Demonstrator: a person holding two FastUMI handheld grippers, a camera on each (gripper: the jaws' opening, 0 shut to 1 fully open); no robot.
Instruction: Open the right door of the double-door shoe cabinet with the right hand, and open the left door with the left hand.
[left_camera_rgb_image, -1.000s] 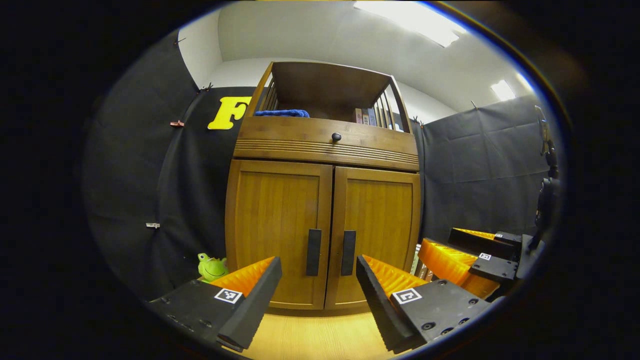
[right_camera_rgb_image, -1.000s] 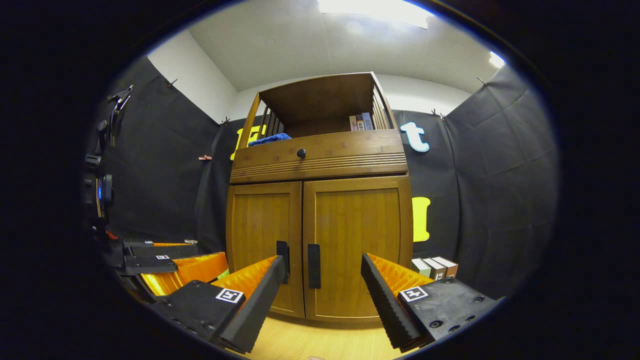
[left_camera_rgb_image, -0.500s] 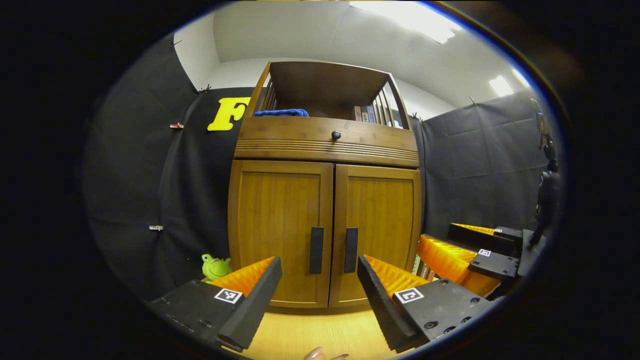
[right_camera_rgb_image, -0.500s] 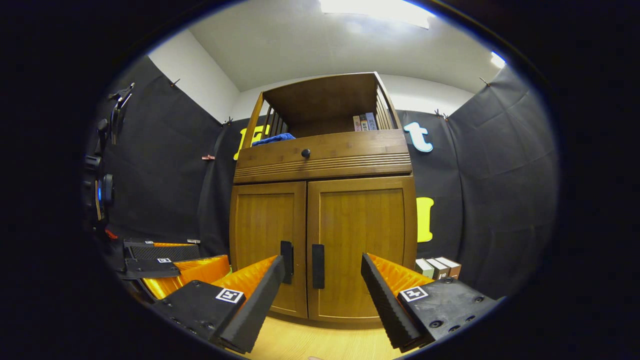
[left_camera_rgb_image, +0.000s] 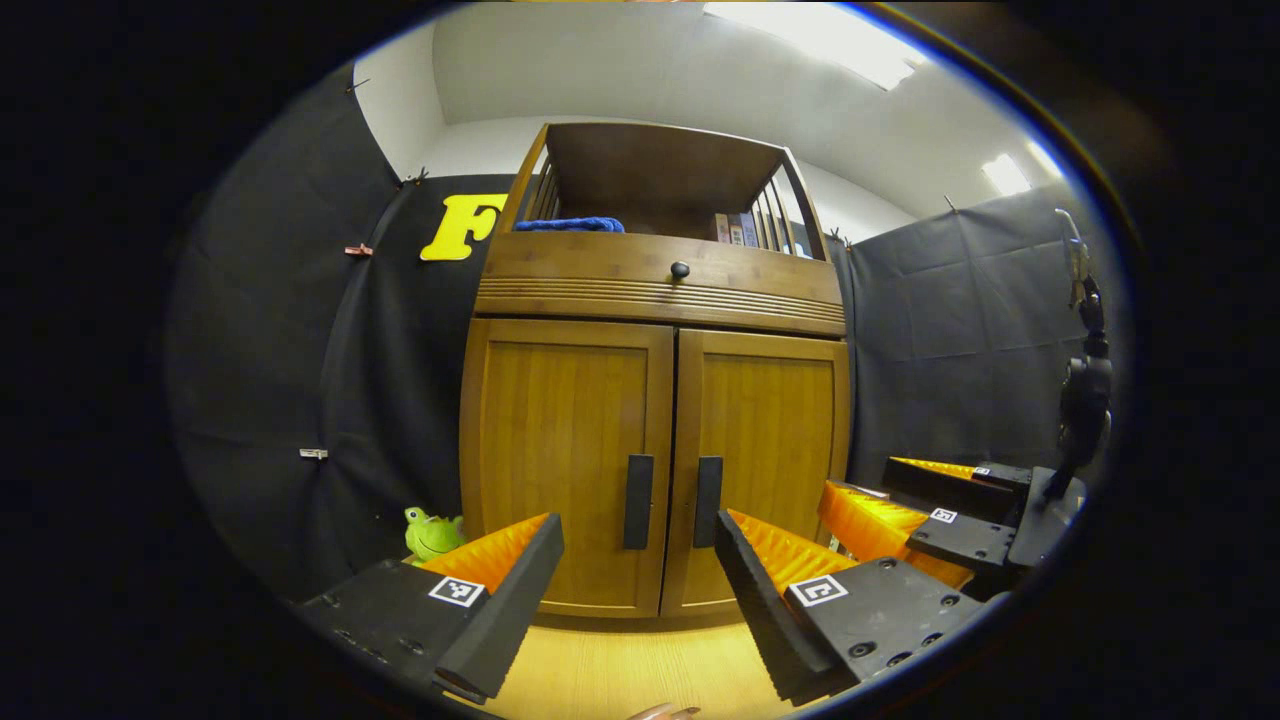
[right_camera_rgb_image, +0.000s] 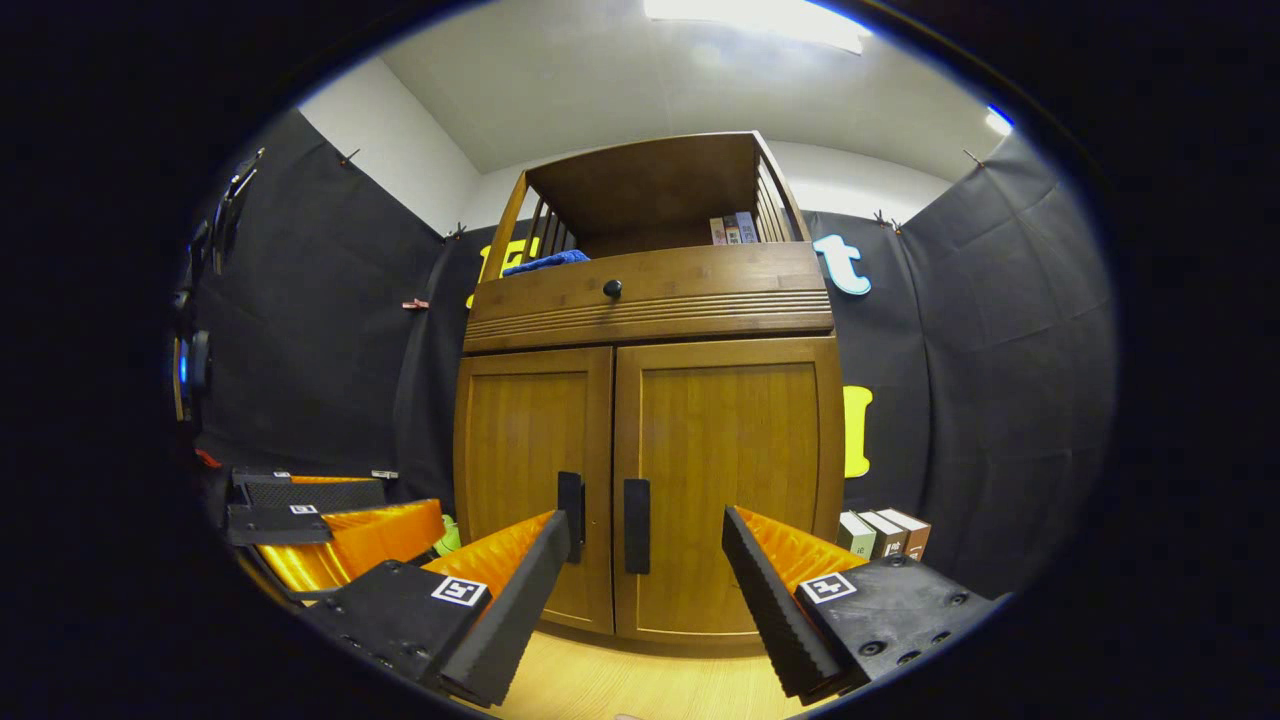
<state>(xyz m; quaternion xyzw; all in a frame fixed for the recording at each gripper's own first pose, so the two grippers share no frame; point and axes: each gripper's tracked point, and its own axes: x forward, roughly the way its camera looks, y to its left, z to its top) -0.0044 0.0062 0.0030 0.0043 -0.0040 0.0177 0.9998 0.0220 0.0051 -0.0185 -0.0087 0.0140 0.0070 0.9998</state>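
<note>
We hold the left gripper (left_camera_rgb_image: 638, 600) and right gripper (right_camera_rgb_image: 645, 600) with fingers spread wide, gripping nothing, short of the shoe cabinet (right_camera_rgb_image: 645, 400). Beyond them its left door (left_camera_rgb_image: 565, 460) and right door (right_camera_rgb_image: 725, 485) are closed, dark handles (right_camera_rgb_image: 636, 525) side by side at the centre seam. Farther up, a blue cloth (left_camera_rgb_image: 570, 224) lies on the open shelf.

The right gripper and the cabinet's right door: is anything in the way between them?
No. In the right gripper view, the open right gripper faces the right door and its handle, with a bare stretch of wooden floor between.
</note>
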